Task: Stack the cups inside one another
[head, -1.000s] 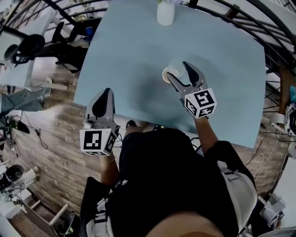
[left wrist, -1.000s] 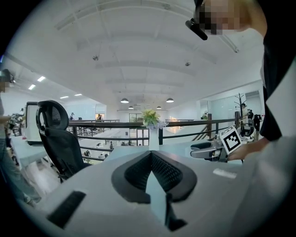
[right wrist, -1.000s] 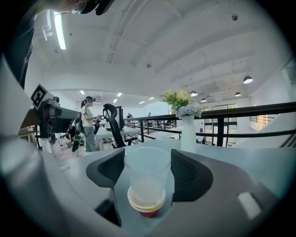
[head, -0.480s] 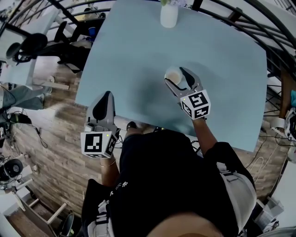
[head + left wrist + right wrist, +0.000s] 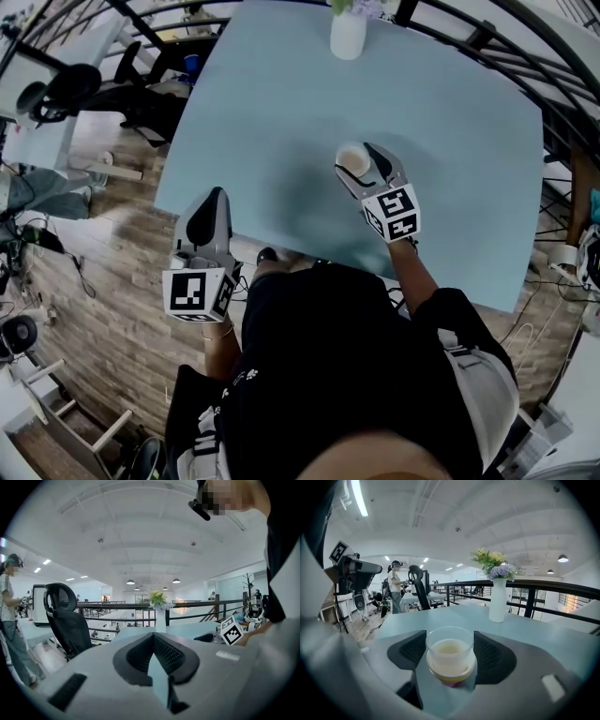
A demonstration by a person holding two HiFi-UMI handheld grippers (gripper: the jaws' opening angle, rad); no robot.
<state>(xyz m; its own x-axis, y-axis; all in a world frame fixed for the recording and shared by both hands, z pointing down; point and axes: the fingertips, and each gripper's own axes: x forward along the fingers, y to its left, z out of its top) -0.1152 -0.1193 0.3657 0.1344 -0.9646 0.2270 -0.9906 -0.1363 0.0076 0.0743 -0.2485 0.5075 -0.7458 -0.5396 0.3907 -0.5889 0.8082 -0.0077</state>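
A: Right gripper [image 5: 364,164]: the jaws stand wide, the pads bearing on both sides of a clear cup [image 5: 450,651]. The cup is upright and held over the blue table [image 5: 450,122], near the person's edge.

B: Anything under it?

A: Yes. A yellow rim [image 5: 450,674] shows just below the clear wall, and a pink cup [image 5: 452,682] below that. The clear cup looks entered into the yellow one. Whether it is fully seated cannot be told.

B: Left gripper [image 5: 152,639]?

A: Fingertips pressed together with nothing between them. It is held off the table's near-left edge, well apart from the cups.

B: Step in hand?

A: Probably nesting the clear cup into the stack. The next move calls for a straight push down until the rims settle, then parting the jaws without tipping the stack. The flower vase [image 5: 348,33] at the far edge is well clear.
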